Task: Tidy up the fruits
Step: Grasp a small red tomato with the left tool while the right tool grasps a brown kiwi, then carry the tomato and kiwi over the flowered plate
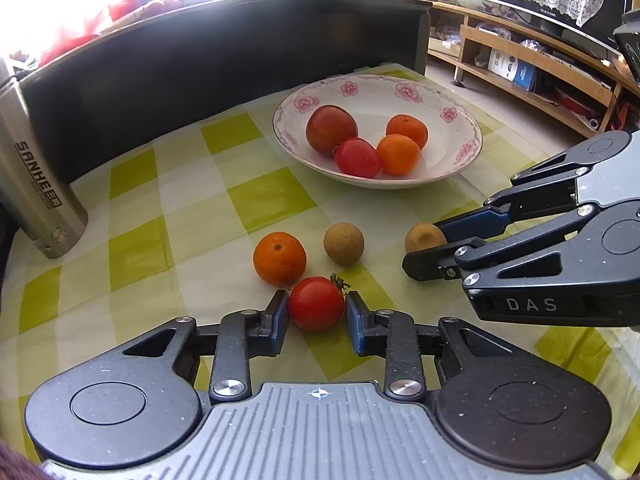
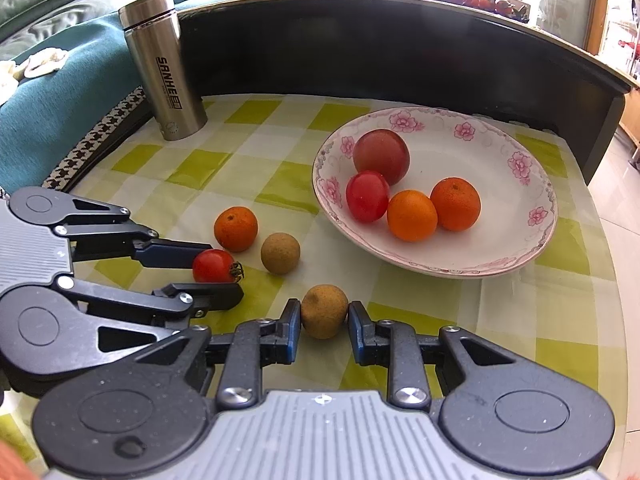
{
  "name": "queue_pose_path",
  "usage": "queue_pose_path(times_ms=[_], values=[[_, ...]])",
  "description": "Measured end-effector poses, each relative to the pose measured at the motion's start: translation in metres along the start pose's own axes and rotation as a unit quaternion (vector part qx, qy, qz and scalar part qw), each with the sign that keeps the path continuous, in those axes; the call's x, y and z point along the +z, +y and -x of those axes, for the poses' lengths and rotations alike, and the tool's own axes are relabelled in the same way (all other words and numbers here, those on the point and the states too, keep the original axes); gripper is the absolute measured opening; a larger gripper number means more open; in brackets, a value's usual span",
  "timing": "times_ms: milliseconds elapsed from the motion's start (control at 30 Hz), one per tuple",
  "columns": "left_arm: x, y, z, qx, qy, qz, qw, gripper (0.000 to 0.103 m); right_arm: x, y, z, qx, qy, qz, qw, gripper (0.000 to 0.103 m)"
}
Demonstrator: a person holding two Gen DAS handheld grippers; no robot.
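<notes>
1. The left gripper is partly open around the small tomato on the table; its blue pads sit just beside the tomato on both sides, and I cannot tell if they press it already.
2. The right gripper is also partly open around the brown fruit. One pad seems to touch it, and a thin gap shows at the other.
3. Both fruits lie on the table, on the near side of the flowered plate. The plate already holds a big red fruit, a tomato and two oranges.
4. One orange and a second brown fruit wait between the two grippers and the plate.
5. To do the step well, I think each gripper should close slowly and centred, because round fruits roll away easily and the tomato skin is soft.
6. After closing, lift straight up first, so the held fruit clears the plate rim.
7. Open room in the plate is on the side away from the steel flask. The table edge is near that side of the plate, so a dropped fruit may roll off.
</notes>
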State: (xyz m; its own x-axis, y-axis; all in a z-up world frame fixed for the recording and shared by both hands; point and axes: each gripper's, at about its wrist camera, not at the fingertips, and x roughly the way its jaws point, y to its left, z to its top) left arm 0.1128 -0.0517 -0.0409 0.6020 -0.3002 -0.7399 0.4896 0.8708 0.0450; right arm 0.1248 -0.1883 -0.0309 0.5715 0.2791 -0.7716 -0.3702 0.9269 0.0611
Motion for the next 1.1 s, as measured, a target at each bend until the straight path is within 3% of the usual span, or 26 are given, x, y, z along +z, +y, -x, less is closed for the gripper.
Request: queue_pose_path(times_ms=[500,767,1100], values=[[-0.011,-0.022,0.022,-0.036,0.004,-0.033,0.9988,0.038,-0.018,0.006,0.026,-0.016,0.012,-0.002,1.000,0.031],[-0.020,-0.027,0.019,-0.037,0.009,-0.056,0.9977,0.040,-0.031,0.013,0.027,-0.040,0.023,-0.003,0.999,0.031],[-0.021,-0.026,0.019,-0.033,-0.003,-0.065,0.9973,0.048,-0.028,0.010,0.024,-0.035,0.014,-0.013,0.999,0.033]])
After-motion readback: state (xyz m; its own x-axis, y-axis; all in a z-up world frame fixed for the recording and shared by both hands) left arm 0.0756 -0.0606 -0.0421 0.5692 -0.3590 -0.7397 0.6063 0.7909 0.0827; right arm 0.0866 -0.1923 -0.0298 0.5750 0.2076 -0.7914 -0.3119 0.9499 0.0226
